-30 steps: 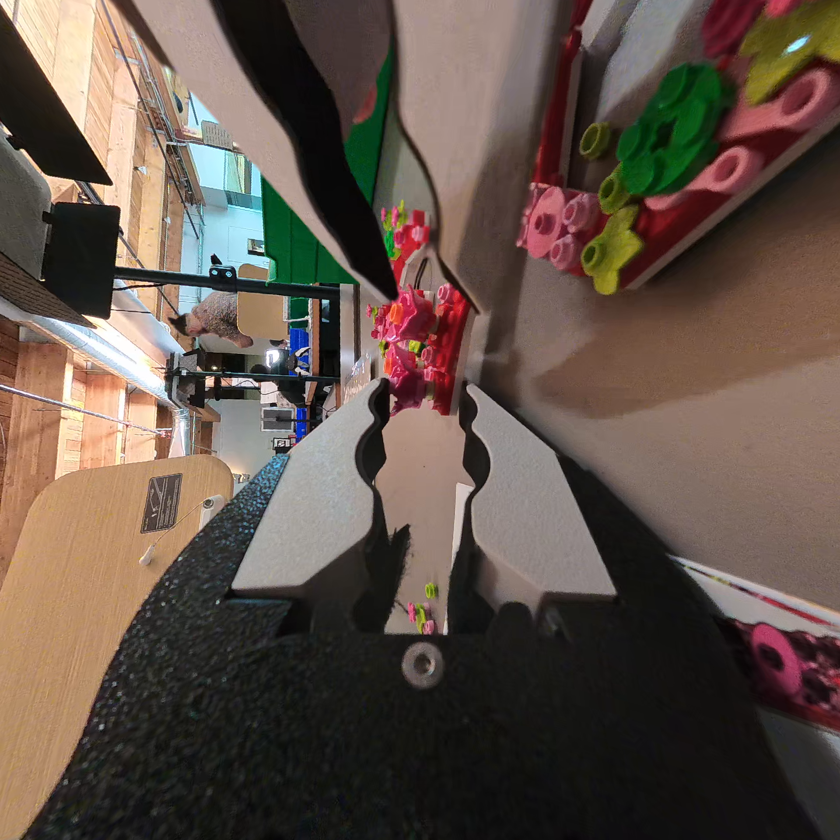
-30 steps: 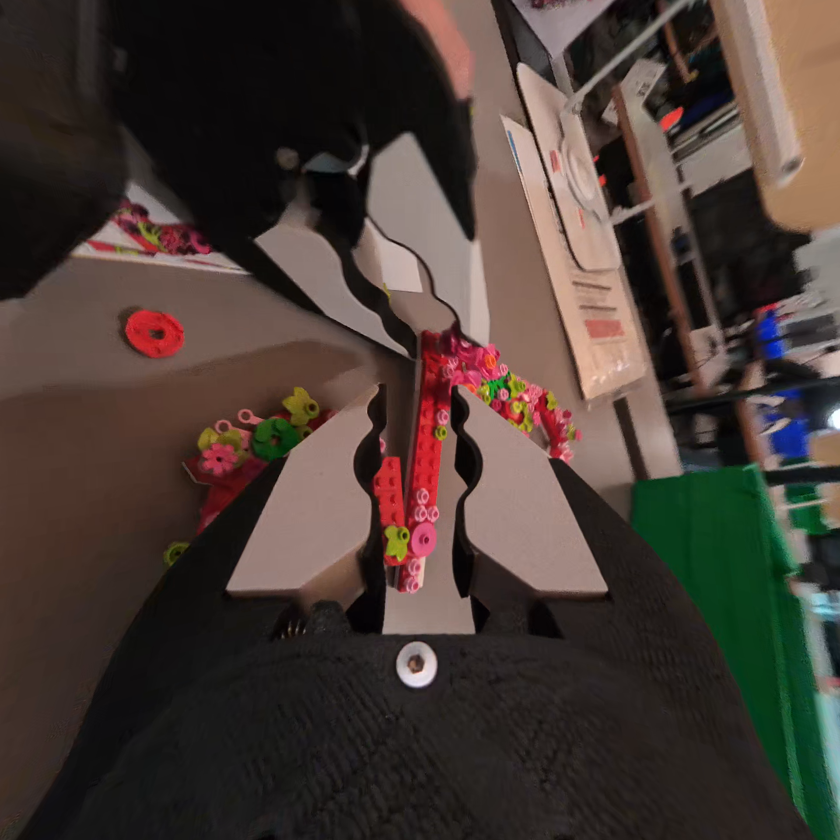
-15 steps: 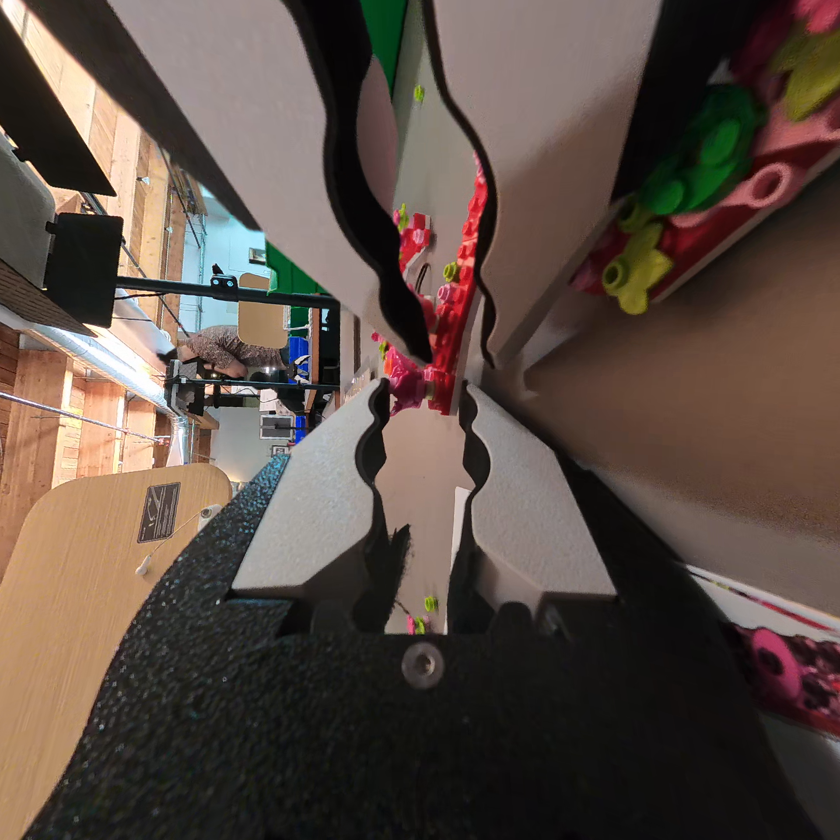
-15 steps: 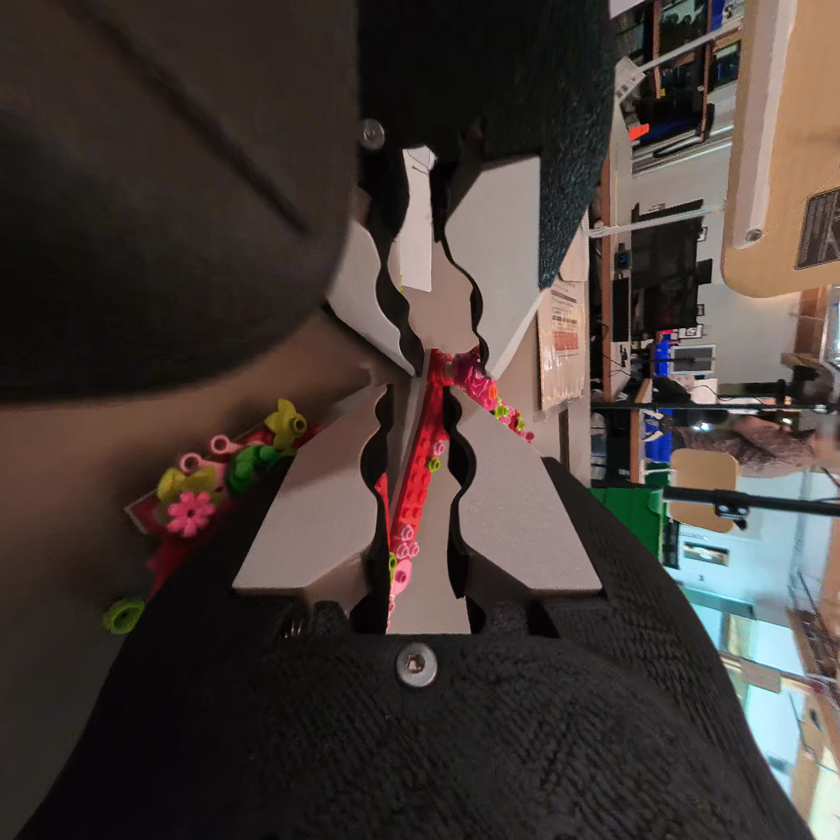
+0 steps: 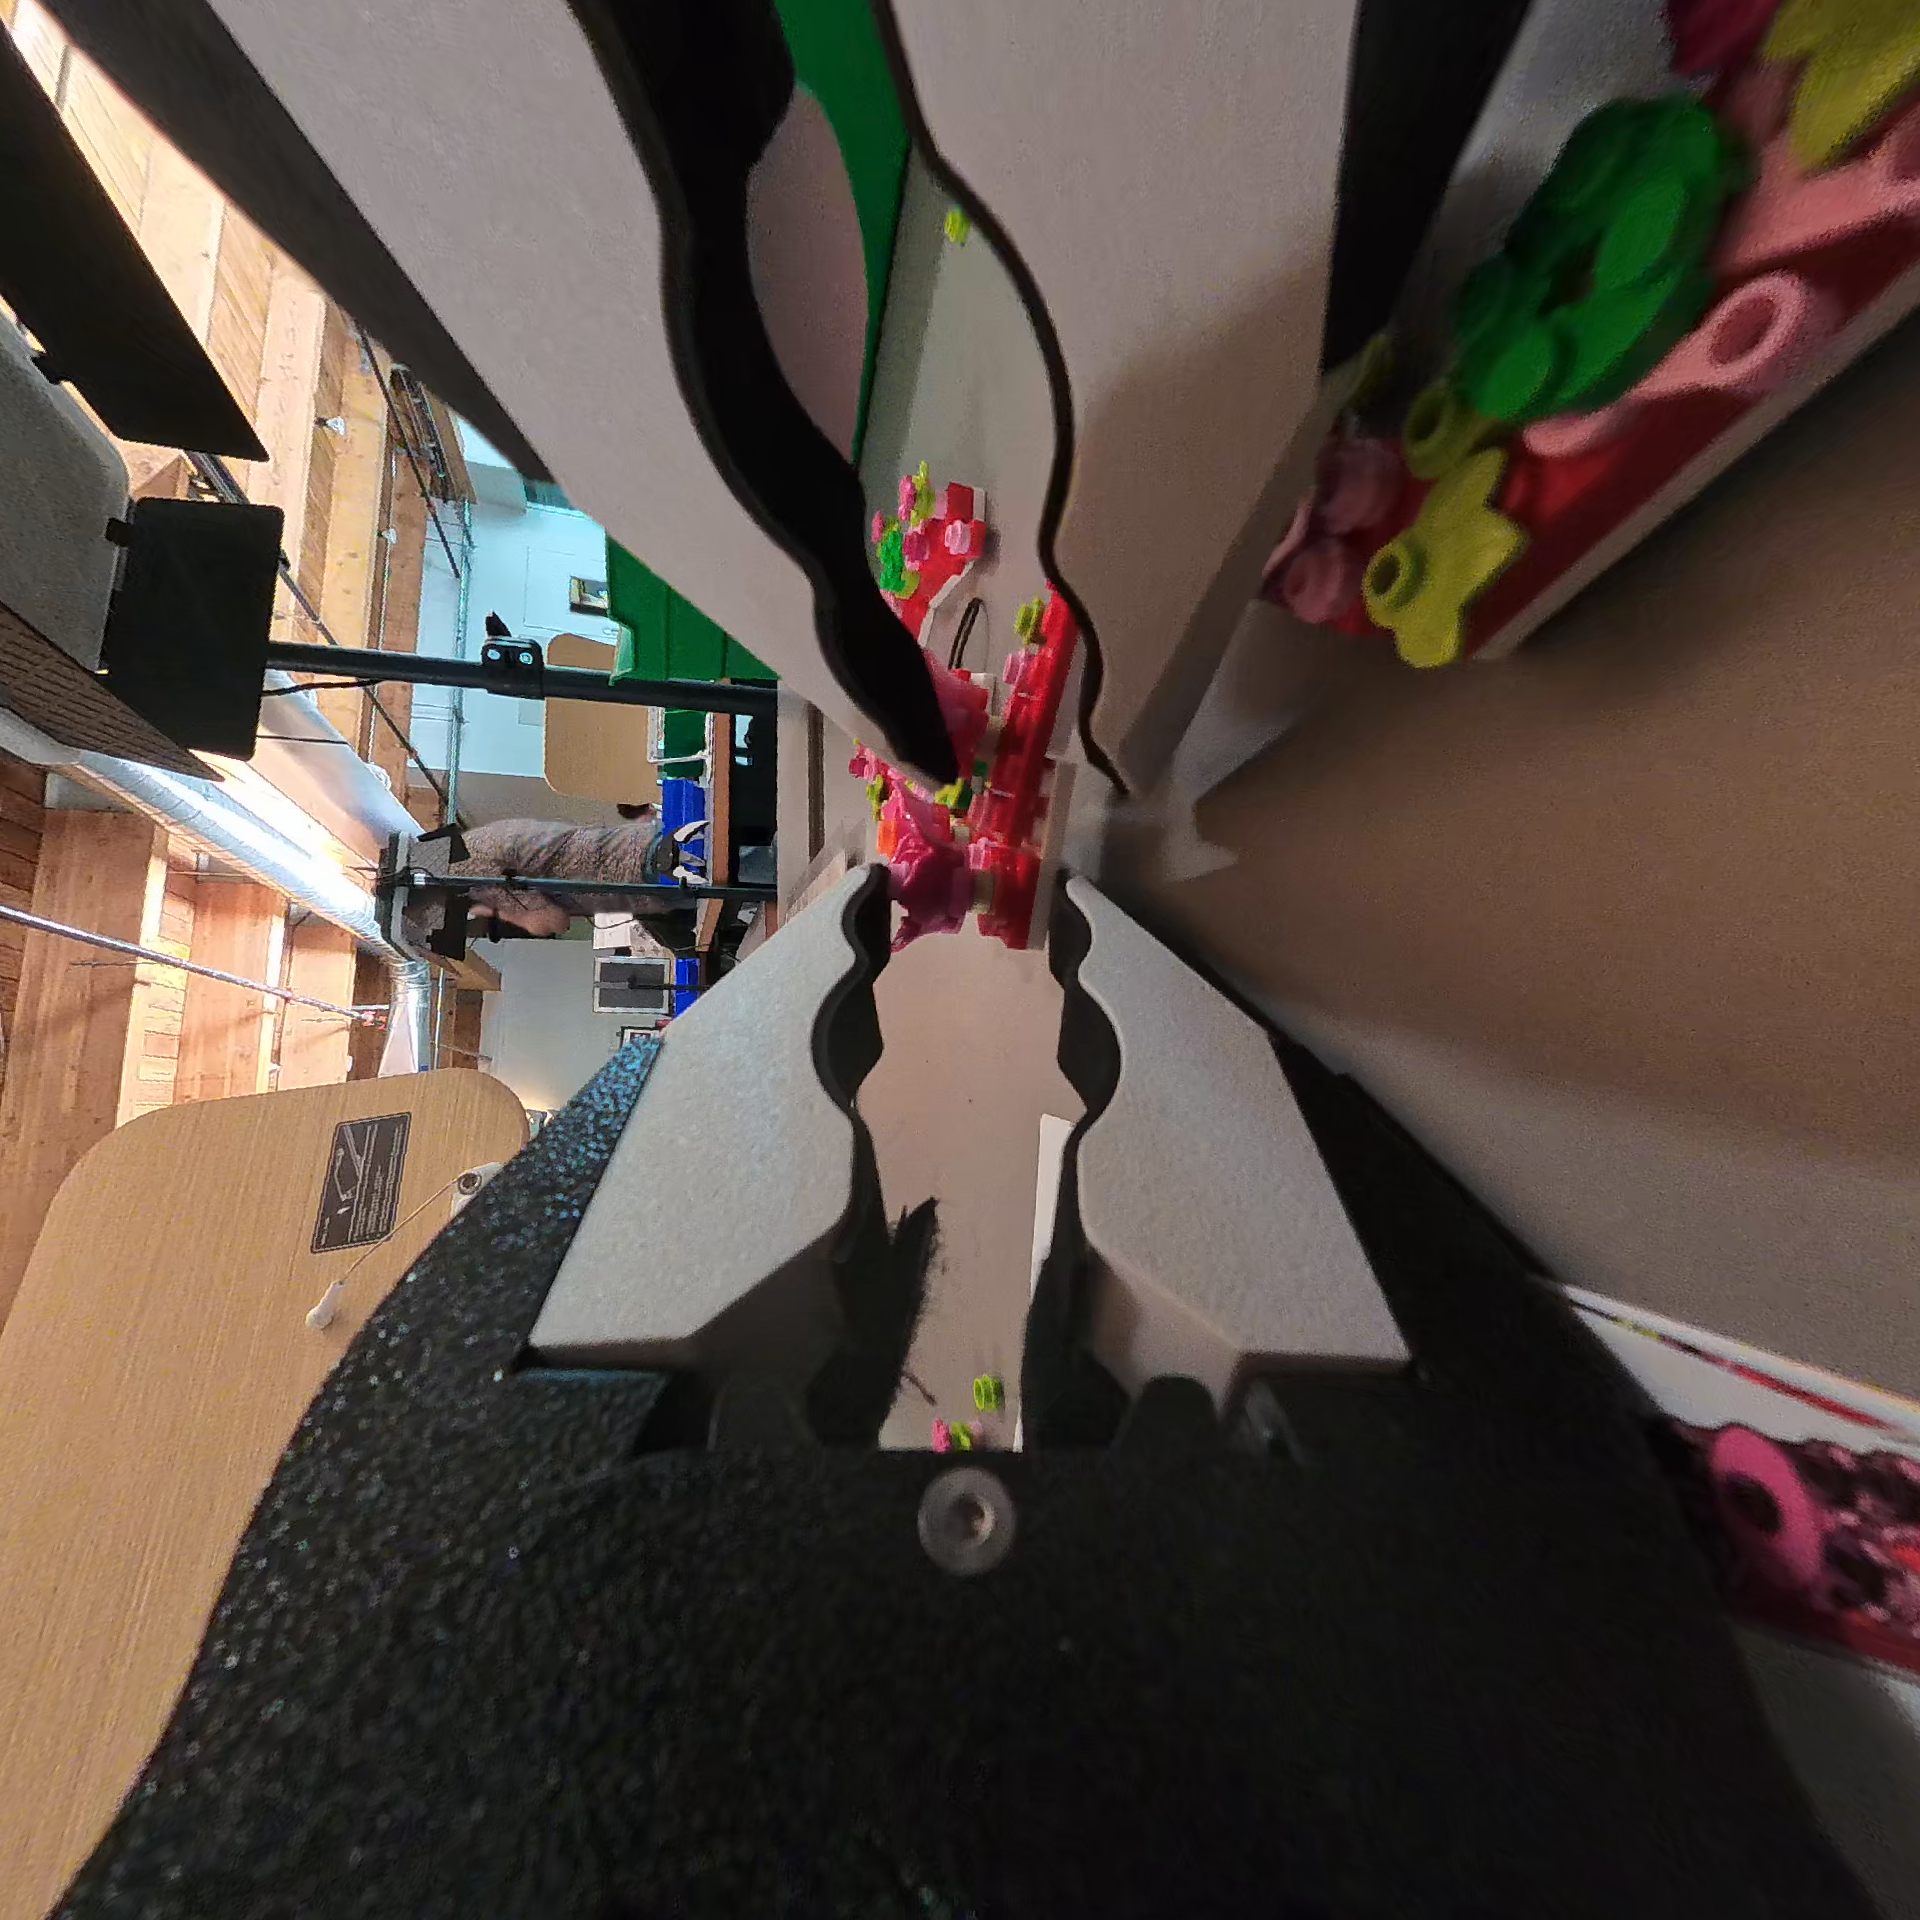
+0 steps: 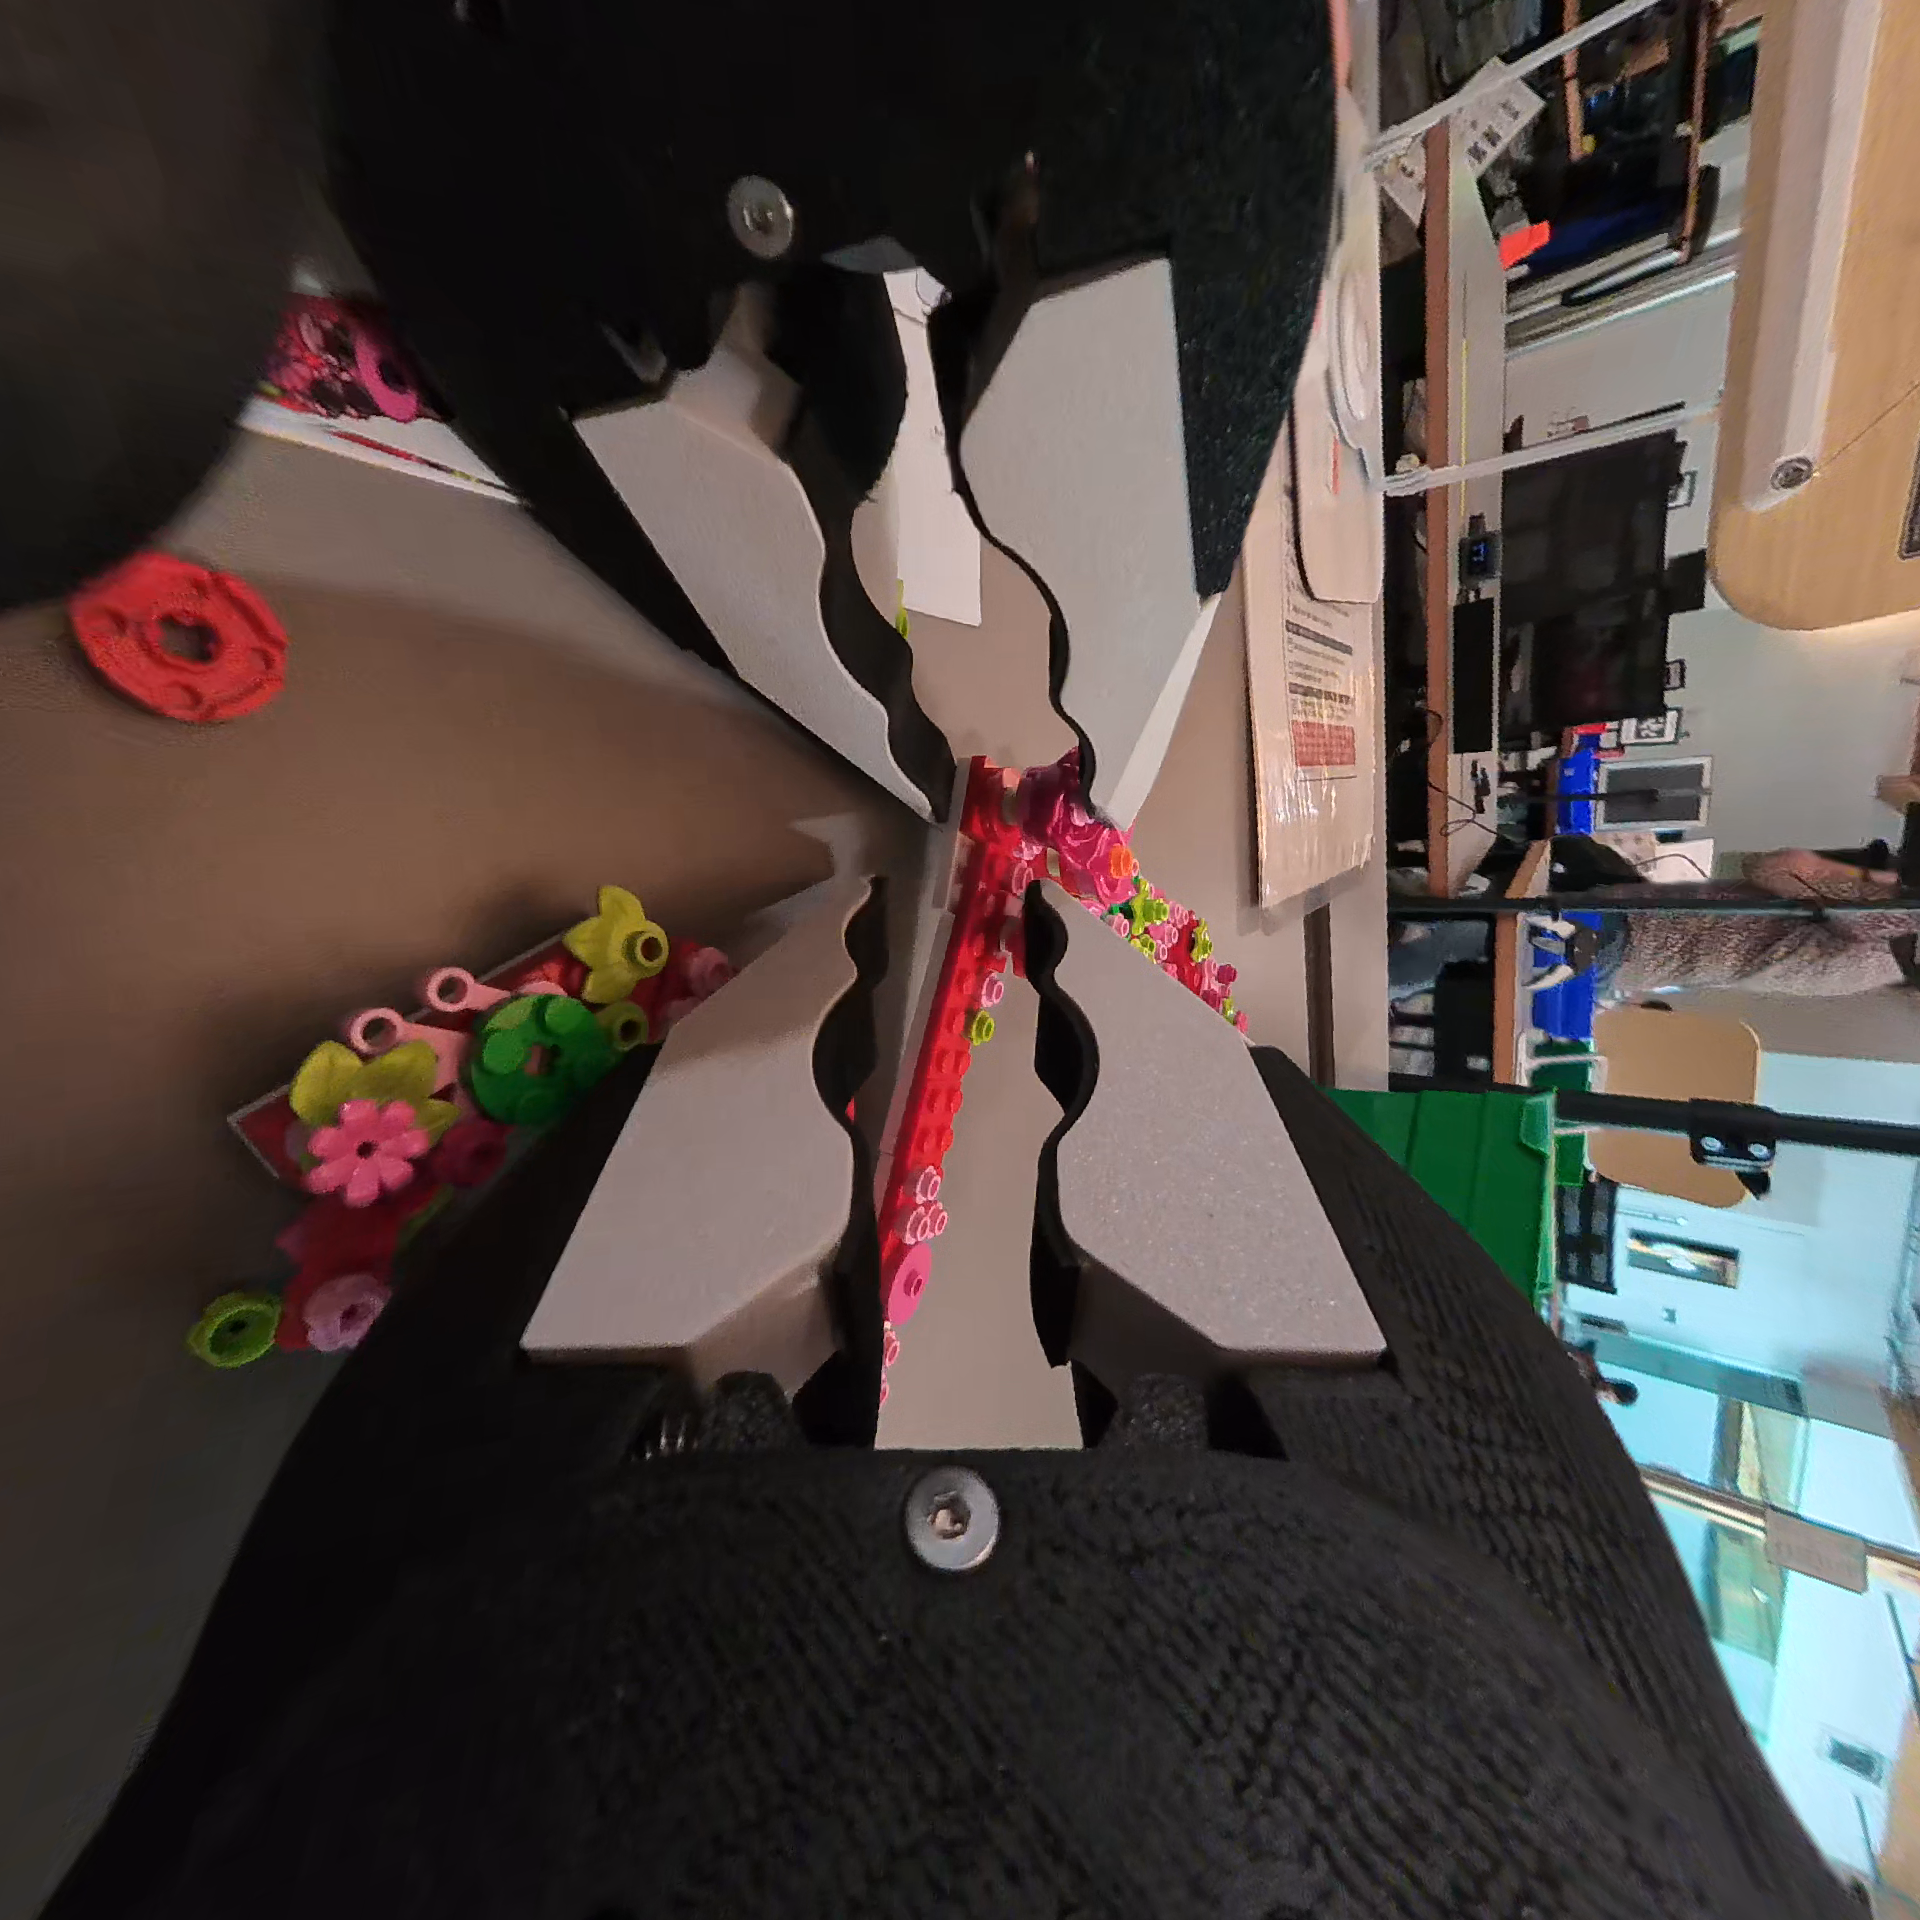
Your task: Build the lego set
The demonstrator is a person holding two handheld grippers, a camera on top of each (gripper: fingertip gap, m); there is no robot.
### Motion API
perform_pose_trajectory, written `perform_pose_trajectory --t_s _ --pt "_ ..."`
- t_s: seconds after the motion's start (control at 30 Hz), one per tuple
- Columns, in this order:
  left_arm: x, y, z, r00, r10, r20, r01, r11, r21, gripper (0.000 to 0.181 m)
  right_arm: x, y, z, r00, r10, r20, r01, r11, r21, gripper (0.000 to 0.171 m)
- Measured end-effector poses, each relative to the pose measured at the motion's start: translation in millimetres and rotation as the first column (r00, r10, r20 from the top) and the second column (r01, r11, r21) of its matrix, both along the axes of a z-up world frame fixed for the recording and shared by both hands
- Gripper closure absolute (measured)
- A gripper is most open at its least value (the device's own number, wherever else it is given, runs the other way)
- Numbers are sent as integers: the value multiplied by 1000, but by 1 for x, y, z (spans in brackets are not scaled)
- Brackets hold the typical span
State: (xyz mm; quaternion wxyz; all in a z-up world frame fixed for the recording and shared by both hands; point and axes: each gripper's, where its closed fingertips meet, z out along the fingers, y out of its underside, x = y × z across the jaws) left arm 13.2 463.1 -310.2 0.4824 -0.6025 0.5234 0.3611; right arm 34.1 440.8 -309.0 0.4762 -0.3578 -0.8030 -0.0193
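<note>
While both my grippers meet nose to nose, the red build sits edge-on between them.

My right gripper is parted, its fingers straddling the build without clearly pinching it; my left gripper is also parted, its tips right at the build's near end, contact hard to call. I judge the build light and stiff along its red plate, but fragile: the small pink and lime flowers on top could pop off, so I'd take it by the plate's flat edges, not the blossoms. Its long axis runs from one gripper toward the other, standing on edge off the table. Loose pieces lie beside it, and a red ring farther off.
</note>
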Motion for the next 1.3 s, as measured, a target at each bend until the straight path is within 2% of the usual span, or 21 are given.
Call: perform_pose_trajectory --t_s 0.2,0.4,0.53,0.8,1.07,1.3 --pt "0 0 0 1000 -11 5 11 1000 -2 153 2 -5 4 998 52 -37 -53 999 -10 146" --pt "1 1 0 1000 -15 24 15 1000 -5 153 4 -5 3 993 107 -59 -104 993 58 147" --pt "2 1 1 999 -18 42 18 1000 -7 153 3 -2 2 993 101 -59 -98 994 57 147" --pt "5 4 2 998 -34 53 34 999 -2 153 -1 4 -2 995 87 -44 -80 986 144 159" --pt "6 7 3 996 -41 76 41 999 -3 153 -1 6 -1 995 59 -76 -46 987 155 161" --pt "6 8 4 996 -44 80 44 999 -5 153 -1 6 -1 993 86 -75 -71 981 182 162"
